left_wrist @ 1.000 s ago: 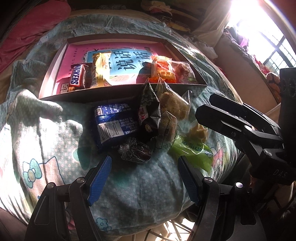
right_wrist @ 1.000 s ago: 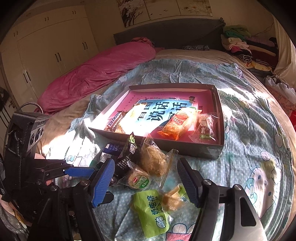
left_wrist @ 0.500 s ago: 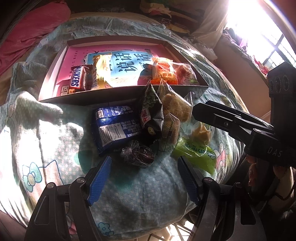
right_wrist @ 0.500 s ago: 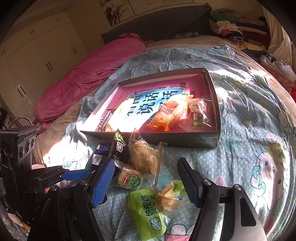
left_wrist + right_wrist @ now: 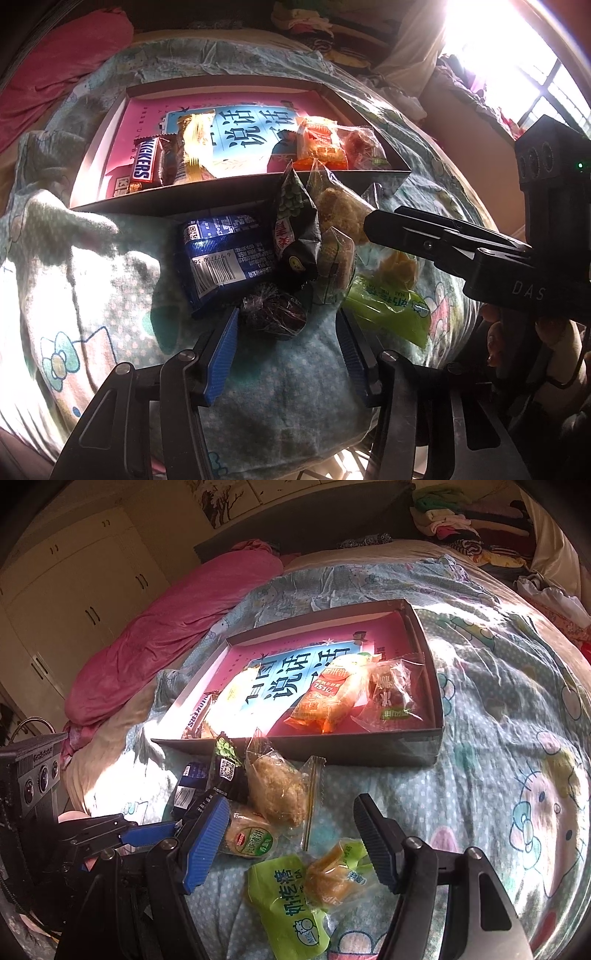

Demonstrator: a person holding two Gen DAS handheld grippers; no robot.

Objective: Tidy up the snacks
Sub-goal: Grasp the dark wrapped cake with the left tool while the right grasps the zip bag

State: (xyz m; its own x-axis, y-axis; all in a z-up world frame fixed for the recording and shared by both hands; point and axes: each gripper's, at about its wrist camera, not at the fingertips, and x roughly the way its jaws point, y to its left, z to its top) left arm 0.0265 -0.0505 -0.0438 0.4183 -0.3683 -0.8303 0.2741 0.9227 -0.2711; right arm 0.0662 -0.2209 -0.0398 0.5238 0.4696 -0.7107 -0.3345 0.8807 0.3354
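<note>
A shallow box (image 5: 240, 194) (image 5: 332, 747) with a pink and blue floor lies on the bed and holds a Snickers bar (image 5: 146, 164), a yellow pack (image 5: 195, 144), an orange pack (image 5: 325, 698) and a clear-wrapped cake (image 5: 391, 698). Loose snacks lie in front of it: a blue pack (image 5: 221, 254), a black-green pack (image 5: 295, 229), a dark wrapped ball (image 5: 271, 312), a clear bag of fried pieces (image 5: 280, 790) and a green pack (image 5: 295, 897). My left gripper (image 5: 288, 347) is open just short of the dark ball. My right gripper (image 5: 291, 838) is open above the green pack.
The bed has a blue cartoon-print quilt (image 5: 498, 738) with folds. A pink duvet (image 5: 166, 627) lies at the far left, clothes (image 5: 461, 520) at the headboard, wardrobes (image 5: 74, 590) beyond. The bed edge is right below the grippers.
Both grippers have moved forward and lower toward the loose snacks. The right gripper's fingers now reach over the pile in the left wrist view. No snack has moved.
</note>
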